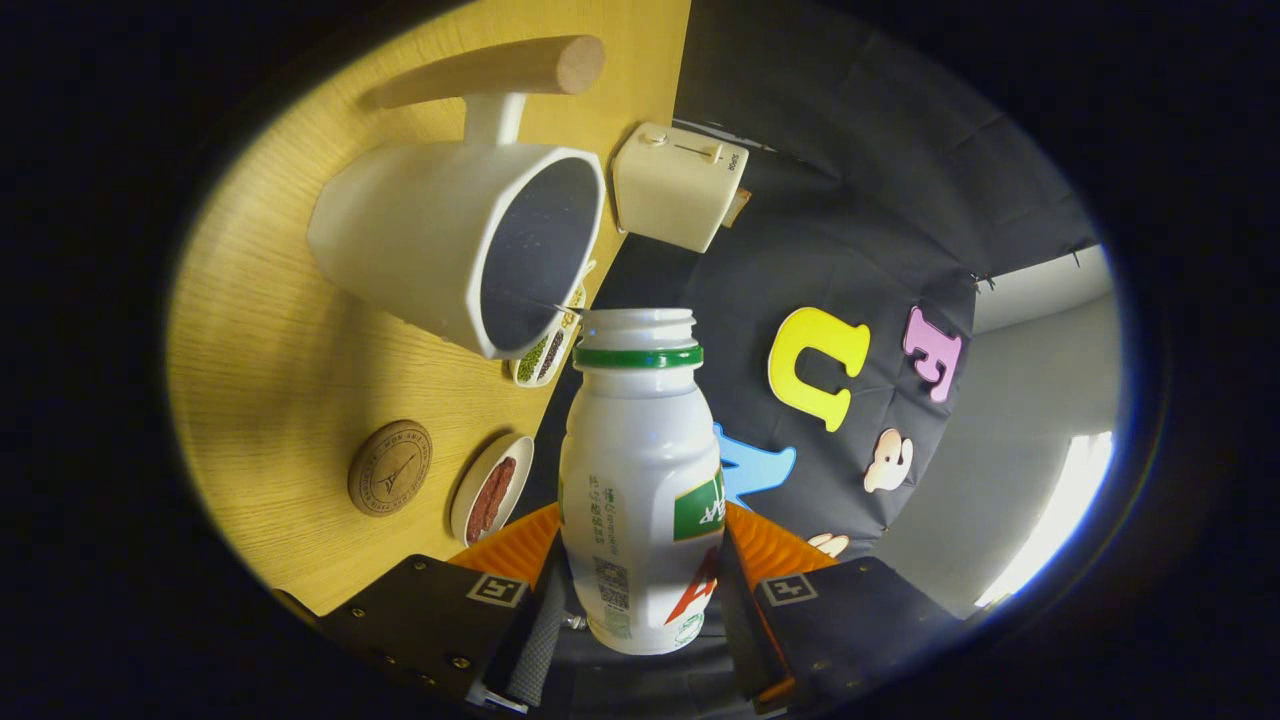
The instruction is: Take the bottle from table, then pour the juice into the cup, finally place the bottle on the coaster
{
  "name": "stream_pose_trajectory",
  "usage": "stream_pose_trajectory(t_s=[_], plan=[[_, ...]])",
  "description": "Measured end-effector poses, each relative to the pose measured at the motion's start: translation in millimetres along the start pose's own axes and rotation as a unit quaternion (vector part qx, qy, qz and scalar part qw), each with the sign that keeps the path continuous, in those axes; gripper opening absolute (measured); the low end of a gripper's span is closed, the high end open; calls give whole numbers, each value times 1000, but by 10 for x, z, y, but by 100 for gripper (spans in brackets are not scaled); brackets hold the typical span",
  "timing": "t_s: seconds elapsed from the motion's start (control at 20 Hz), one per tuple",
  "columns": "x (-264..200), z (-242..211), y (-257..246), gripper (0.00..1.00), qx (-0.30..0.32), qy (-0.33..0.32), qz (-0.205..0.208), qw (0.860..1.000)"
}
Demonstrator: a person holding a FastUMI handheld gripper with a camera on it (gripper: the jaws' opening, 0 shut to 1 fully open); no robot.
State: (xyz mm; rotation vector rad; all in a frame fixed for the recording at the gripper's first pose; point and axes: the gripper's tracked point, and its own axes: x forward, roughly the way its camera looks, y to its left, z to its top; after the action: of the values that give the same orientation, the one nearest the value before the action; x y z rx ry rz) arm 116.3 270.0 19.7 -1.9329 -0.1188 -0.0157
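White plastic bottle (640, 480), cap off, green ring at the neck, sits at lower centre of the frame between the two fingers of the gripper (640, 585); both fingers press its sides, so the grip is closed on it. Bottle mouth points toward the rim of one white cup (455, 245) with a wooden handle, upper left of the frame. One round cork coaster (390, 467) lies on the wooden table (270, 340), lower left. Two small dishes: one (490, 487) just beside the coaster, one (548, 352) partly hidden behind the cup. One cream toaster (672, 186) at upper centre.
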Motion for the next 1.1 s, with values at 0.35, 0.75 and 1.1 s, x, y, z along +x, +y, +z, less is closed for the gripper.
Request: stream_pose_trajectory(t_s=[0.35, 0.75, 1.1], plan=[[3, -17, -33, 69, 3, 2, 3, 1000], [22, -45, 69, 70, 50, 4, 28, 998], [30, 65, 230, 70, 133, -8, 72, 989]])
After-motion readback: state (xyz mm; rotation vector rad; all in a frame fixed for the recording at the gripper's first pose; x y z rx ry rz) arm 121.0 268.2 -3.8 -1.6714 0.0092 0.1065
